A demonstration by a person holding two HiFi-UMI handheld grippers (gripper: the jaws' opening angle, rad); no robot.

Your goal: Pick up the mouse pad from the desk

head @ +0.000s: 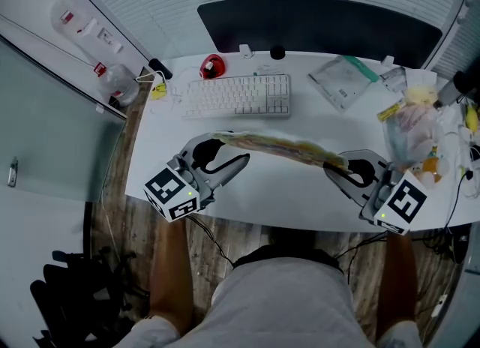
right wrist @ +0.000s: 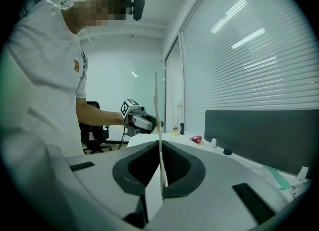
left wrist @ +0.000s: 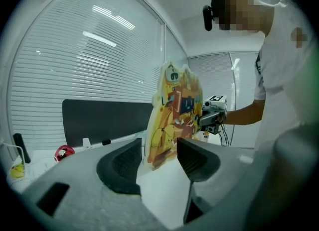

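Mouse pad (head: 281, 148) hung lifted above the white desk (head: 285, 196), stretched between the two claws in front of a white keyboard (head: 238, 96). From the head view it read only as a long, thin, yellowish strip. Left gripper view showed its printed face (left wrist: 174, 120): yellow and orange cartoon figures, any lettering on it too small to read. Right gripper view caught the pad edge-on (right wrist: 158, 125), a thin pale line standing upright. Right claw (right wrist: 160, 155) was closed tight on that edge, pads pressed to both sides; the head view had it at the strip's right end (head: 341, 168). Left claw (left wrist: 158, 150) stood wide open, the pad's near end between the jaws with a gap on the right side, not clamped; it showed at the strip's left end (head: 229, 151). Each gripper view showed the other gripper with its black-and-white marker cube (head: 172, 193) at the pad's far end. Red object (head: 212, 66) sat behind the keyboard.
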